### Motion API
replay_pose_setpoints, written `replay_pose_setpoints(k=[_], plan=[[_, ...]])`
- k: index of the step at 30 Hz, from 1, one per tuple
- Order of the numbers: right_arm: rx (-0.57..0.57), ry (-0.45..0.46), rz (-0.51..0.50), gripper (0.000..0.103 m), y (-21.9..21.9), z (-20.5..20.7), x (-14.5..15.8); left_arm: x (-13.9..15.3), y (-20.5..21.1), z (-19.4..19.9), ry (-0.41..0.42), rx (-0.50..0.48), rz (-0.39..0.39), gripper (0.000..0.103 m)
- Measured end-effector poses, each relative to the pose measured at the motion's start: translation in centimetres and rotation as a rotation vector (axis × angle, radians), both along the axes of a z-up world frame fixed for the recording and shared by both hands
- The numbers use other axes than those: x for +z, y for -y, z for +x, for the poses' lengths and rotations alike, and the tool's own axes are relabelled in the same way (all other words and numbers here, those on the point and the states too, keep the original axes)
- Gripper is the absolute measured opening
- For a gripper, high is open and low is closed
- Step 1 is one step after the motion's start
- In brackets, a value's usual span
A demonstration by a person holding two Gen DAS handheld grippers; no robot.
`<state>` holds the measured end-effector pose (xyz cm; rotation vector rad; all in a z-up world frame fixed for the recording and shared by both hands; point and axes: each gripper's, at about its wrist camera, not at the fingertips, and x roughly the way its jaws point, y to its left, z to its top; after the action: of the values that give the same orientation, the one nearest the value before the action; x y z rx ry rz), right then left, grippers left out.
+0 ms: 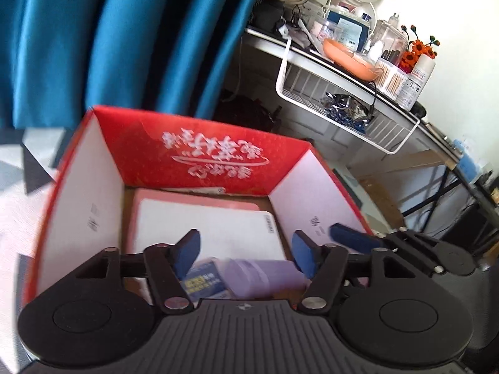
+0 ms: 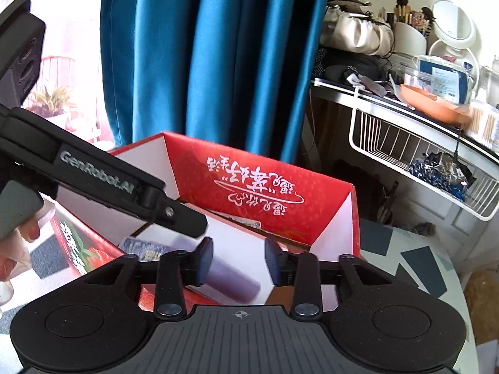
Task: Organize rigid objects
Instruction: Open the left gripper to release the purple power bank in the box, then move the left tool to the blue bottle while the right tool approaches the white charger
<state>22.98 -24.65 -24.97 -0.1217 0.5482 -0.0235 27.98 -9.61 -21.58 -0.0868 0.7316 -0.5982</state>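
Note:
A red cardboard box [image 1: 215, 155] with white inner walls stands open below both grippers; it also shows in the right wrist view [image 2: 249, 171]. Inside lie a flat white and pink box [image 1: 212, 230], a pale purple container [image 1: 262, 275] and a small blue and yellow pack [image 1: 204, 282]. My left gripper [image 1: 246, 252] is open and empty above the box's near edge. My right gripper [image 2: 238, 260] is open and empty above the purple container [image 2: 234, 275]. The left gripper's body [image 2: 103, 174] reaches in from the left in the right wrist view.
Blue curtains [image 1: 124, 31] hang behind the box. A cluttered desk [image 1: 358, 59] with an orange tray, bottles and a mirror stands at the right, with a white wire basket [image 1: 349, 106] hung under it. The box sits on a patterned surface [image 2: 405, 255].

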Motion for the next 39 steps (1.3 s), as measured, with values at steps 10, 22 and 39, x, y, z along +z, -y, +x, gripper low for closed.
replay_pose_setpoints(k=[10, 22, 39], plan=[[-0.032, 0.118, 0.057, 0.103, -0.3, -3.6, 1.3, 2.4, -2.8, -4.7, 0.196, 0.058, 0.120, 0.103], [-0.089, 0.136, 0.085, 0.103, -0.8, -8.7, -0.4, 1.2, -7.3, -10.6, 0.184, 0.203, 0.167, 0.103], [-0.117, 0.010, 0.089, 0.093, -0.1, -12.8, -4.8, -1.9, -7.2, -12.2, 0.119, 0.248, 0.153, 0.103]])
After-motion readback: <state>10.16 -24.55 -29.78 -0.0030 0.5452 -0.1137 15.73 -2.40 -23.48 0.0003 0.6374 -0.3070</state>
